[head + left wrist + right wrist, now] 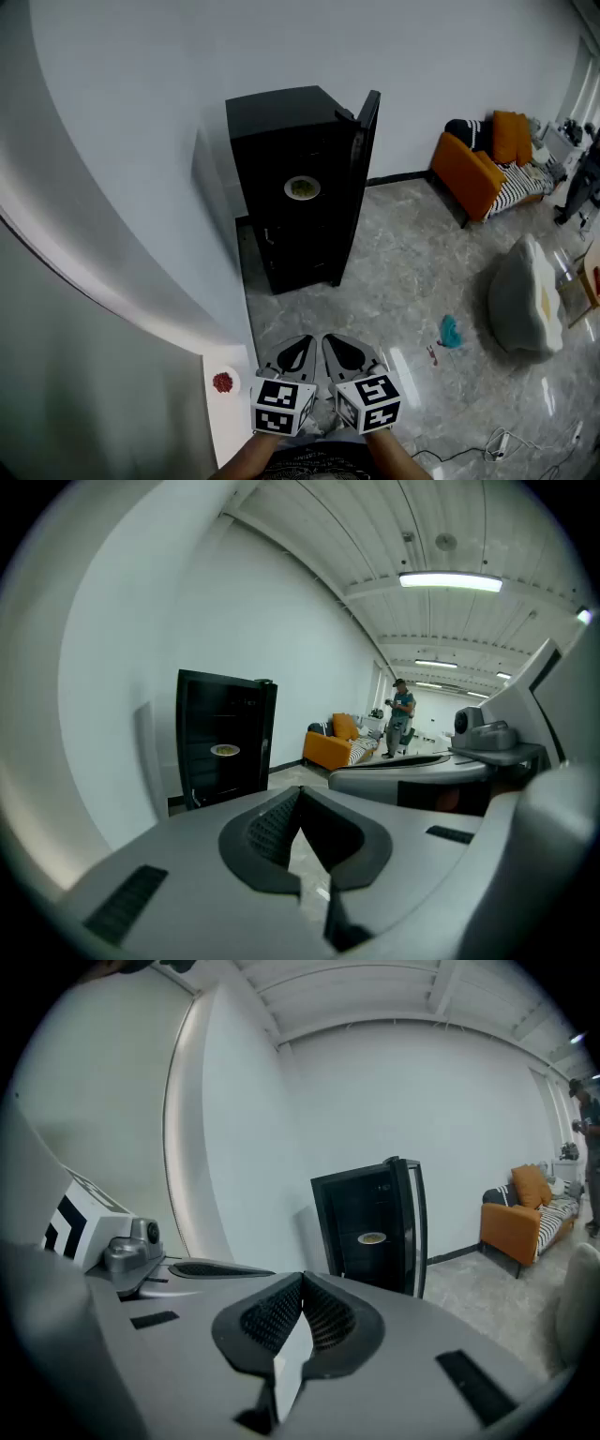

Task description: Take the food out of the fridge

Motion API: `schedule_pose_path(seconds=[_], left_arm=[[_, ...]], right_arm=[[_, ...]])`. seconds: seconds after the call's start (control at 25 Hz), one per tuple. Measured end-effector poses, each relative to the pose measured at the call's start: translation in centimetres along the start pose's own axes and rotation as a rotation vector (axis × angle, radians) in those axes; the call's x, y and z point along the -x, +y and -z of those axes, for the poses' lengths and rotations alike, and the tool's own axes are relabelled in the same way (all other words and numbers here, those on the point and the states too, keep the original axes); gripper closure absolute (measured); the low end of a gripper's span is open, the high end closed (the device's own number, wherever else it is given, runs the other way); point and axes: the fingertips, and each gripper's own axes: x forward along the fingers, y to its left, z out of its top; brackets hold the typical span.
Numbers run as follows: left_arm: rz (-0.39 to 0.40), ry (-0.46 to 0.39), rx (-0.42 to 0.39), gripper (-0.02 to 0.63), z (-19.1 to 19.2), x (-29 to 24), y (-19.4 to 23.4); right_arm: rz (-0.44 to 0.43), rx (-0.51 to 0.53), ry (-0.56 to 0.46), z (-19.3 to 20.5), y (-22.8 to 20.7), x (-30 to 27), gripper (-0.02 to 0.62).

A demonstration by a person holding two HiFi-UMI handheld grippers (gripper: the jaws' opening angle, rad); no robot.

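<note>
A black fridge [292, 202] stands against the white wall, its door [364, 141] swung open to the right. On a shelf inside rests a white plate of greenish food [302, 188], also seen as the plate [225, 751] in the left gripper view and the plate [372, 1237] in the right gripper view. My left gripper [298, 352] and right gripper [347, 352] are side by side low in the head view, well short of the fridge. Both are shut with nothing in them: the left gripper [300, 797] and the right gripper [302, 1283] each have their pads meeting at the tips.
A white tabletop at my left holds a small plate of red food [223, 382]. An orange sofa [483, 167], a grey beanbag [523, 296], a teal item on the floor [451, 331] and cables [497, 439] lie to the right. A person [402, 714] stands far off.
</note>
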Motion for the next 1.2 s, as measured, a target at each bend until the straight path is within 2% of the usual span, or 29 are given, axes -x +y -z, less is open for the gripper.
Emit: schedule_pose_path(seconds=[0.6,0.92,1.2], left_arm=[[-0.005,0.002,-0.008,0.593,-0.3,-1.1,0.7],[-0.009,0.008,-0.007,0.593,-1.4,-4.9,1.0],[-0.028,0.026,-0.004,0.593,-3.4,-10.1,1.6]], right_arm=[[0.012,-0.006,-0.008,-0.2,-0.8,-1.1,0.574],[0.01,-0.012,0.001,-1.0,-4.3,-3.1,0.574],[-0.001,-0.016,0.004,-2.9,-9.1,-5.8,0.574]])
